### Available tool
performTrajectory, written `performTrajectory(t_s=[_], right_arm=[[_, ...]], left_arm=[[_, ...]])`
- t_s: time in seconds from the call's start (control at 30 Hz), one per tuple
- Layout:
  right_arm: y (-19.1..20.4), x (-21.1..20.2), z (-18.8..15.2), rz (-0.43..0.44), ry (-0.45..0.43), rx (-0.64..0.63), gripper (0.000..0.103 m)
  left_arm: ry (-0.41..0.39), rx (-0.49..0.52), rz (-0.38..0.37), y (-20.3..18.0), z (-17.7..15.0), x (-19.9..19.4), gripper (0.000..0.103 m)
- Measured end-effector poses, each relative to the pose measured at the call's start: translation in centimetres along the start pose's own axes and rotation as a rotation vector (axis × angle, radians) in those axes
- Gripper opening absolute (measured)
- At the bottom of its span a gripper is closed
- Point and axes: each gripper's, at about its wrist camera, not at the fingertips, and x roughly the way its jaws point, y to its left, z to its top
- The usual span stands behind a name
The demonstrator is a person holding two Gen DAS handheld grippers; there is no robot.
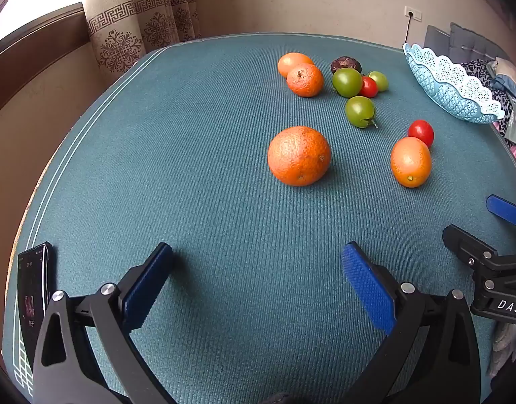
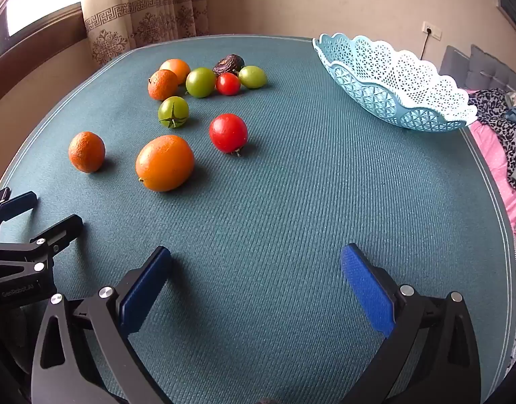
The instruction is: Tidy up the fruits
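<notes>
Fruits lie loose on a teal mat [image 1: 197,155]. A rough orange [image 1: 298,156] sits straight ahead of my open, empty left gripper [image 1: 258,262]. A smooth orange [image 2: 164,163] and a red tomato [image 2: 228,132] lie ahead and left of my open, empty right gripper [image 2: 256,261]. Further back is a cluster: two oranges [image 1: 304,79], green tomatoes [image 1: 347,82], a small red tomato [image 1: 369,86] and a dark wrinkled fruit [image 1: 345,64]. A light blue lattice basket [image 2: 392,82] stands empty at the far right, also in the left wrist view [image 1: 449,84].
A phone [image 1: 34,289] lies at the mat's left edge. The right gripper shows at the right edge of the left wrist view [image 1: 493,235]. Clothes and pink bedding [image 2: 500,148] lie beyond the mat's right edge. Curtains [image 2: 140,17] and a window are behind.
</notes>
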Motion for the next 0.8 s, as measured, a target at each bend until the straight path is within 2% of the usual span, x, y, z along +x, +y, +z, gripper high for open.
performTrajectory(t_s=[0.8], right_arm=[[-0.13, 0.18, -0.06, 0.002, 0.005, -0.001, 0.098]], left_arm=[[-0.003, 0.0, 0.003, 0.05, -0.01, 0.0, 0.101]])
